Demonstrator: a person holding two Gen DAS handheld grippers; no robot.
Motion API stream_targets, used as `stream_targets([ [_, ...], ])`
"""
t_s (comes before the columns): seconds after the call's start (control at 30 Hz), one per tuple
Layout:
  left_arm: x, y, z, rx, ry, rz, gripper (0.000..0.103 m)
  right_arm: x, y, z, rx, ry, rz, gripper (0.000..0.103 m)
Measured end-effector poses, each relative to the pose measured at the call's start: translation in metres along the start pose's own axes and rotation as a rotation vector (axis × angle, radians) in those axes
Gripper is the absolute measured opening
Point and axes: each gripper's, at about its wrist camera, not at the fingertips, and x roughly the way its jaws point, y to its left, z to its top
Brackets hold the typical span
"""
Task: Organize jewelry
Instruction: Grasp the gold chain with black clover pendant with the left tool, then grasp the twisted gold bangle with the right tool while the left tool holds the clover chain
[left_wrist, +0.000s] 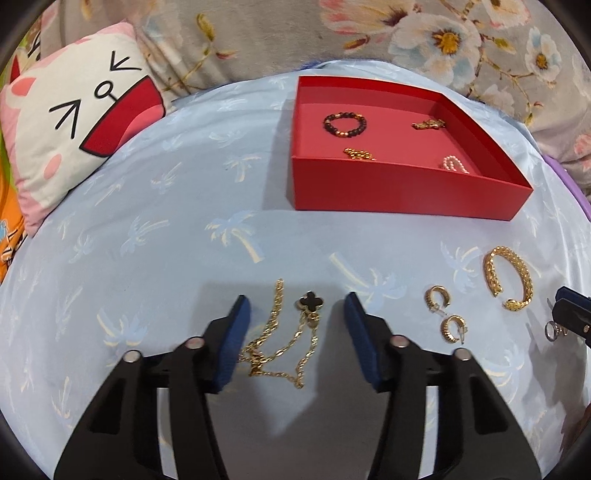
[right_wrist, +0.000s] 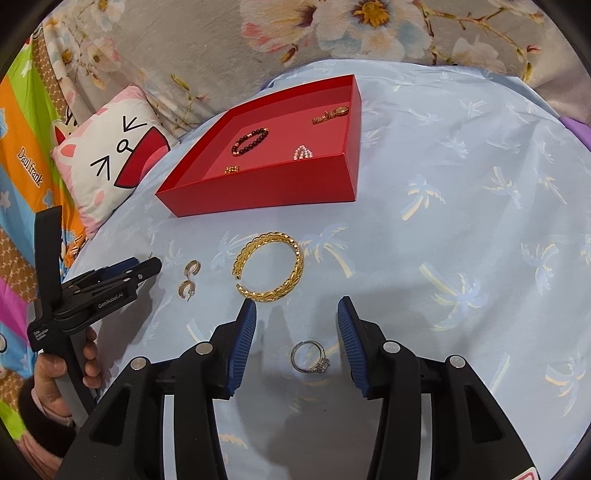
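Observation:
My left gripper (left_wrist: 297, 301) is open, its blue pads either side of a gold chain necklace (left_wrist: 284, 347) with a black clover pendant (left_wrist: 309, 301) on the blue cloth. My right gripper (right_wrist: 297, 306) is open, with a silver stone ring (right_wrist: 309, 357) lying between its fingers. A gold cuff bracelet (right_wrist: 271, 267) and two gold hoop earrings (right_wrist: 189, 278) lie in front; they also show in the left wrist view, the bracelet (left_wrist: 511, 280) and the earrings (left_wrist: 445, 312). The red tray (left_wrist: 406, 188) holds a dark bead bracelet (left_wrist: 345, 123), a pearl piece (left_wrist: 455, 164) and two gold pieces.
A cat-face pillow (left_wrist: 74, 122) lies at the left. Floral bedding (left_wrist: 369, 33) rises behind the tray. The blue palm-print cloth (left_wrist: 166, 240) covers the rounded surface. The left gripper and the hand holding it show in the right wrist view (right_wrist: 110, 284).

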Motion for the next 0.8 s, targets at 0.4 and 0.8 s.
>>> stream_targets([
  [0.4, -0.005, 0.003, -0.002, -0.024, -0.014, -0.083, 0.013, 0.015, 0.016, 0.011, -0.046, 0.001, -0.013, 0.046],
  [0.8, -0.01, 0.009, -0.008, -0.056, -0.019, -0.132, 0.013, 0.031, 0.03, 0.015, -0.082, 0.015, -0.005, 0.058],
])
